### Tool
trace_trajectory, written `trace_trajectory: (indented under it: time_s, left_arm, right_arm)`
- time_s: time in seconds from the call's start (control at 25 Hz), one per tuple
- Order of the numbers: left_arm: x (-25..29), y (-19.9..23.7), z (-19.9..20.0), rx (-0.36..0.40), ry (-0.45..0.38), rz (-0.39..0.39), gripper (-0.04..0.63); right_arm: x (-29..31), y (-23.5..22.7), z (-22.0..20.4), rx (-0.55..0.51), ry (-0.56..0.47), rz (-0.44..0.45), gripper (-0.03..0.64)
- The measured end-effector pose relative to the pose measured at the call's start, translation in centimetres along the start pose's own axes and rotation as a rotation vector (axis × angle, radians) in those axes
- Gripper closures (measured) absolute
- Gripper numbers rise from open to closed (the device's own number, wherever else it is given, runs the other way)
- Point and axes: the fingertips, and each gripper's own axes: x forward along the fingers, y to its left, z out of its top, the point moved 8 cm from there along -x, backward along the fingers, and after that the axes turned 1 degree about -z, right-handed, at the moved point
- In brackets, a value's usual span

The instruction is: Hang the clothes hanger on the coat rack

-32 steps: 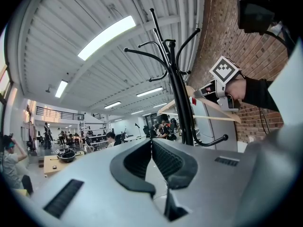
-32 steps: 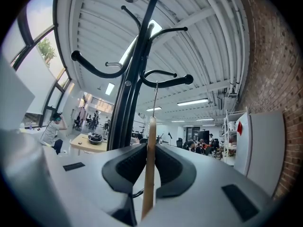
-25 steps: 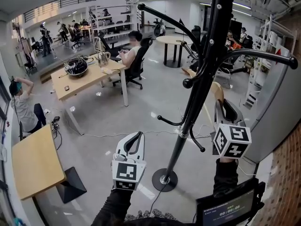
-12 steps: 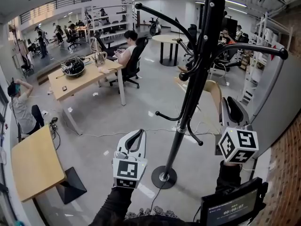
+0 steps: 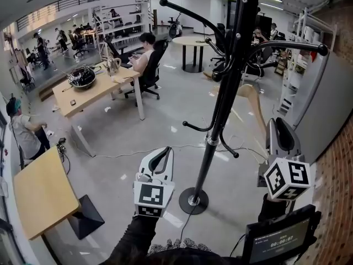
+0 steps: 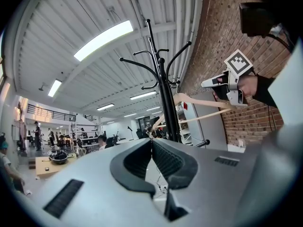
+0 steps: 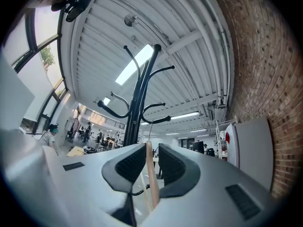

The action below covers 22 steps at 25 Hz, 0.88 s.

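The black coat rack (image 5: 222, 93) stands on a round base (image 5: 193, 201), its curved arms spreading above my head; it also rises in the left gripper view (image 6: 163, 96) and the right gripper view (image 7: 140, 98). A pale wooden clothes hanger (image 5: 251, 100) sits just right of the pole, held from below by my right gripper (image 5: 280, 123). Those jaws are shut on the hanger's bar (image 7: 149, 174). From the left gripper view the hanger (image 6: 203, 103) leans beside the pole, apart from the arms. My left gripper (image 5: 164, 152) hangs left of the pole, shut and empty (image 6: 151, 143).
A brick wall (image 5: 336, 181) and a white cabinet (image 5: 317, 109) close in on the right. A small screen (image 5: 280, 242) sits low at right. Wooden tables (image 5: 41, 195) (image 5: 96, 90) and seated people are at left. A cable (image 5: 138, 152) trails across the floor.
My right gripper and the hanger have drifted right and lower in the head view, a little farther from the pole. The left gripper has hardly moved.
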Motion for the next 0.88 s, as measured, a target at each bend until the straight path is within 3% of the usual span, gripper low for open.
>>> trace_trajectory:
  time_s: [0.56,0.88]
  left_arm:
    - [-7.3,0.2,-0.4,-0.028,-0.026,-0.059,0.58]
    - [-13.4,0.5,-1.4,-0.033,-0.018,-0.088,0.58]
  right_arm:
    - [-10.4,4.9,-1.3,0.0,0.058,-0.067,0.552]
    - [-16.6,10.1,-2.4,0.032,0.069,-0.012,0.554]
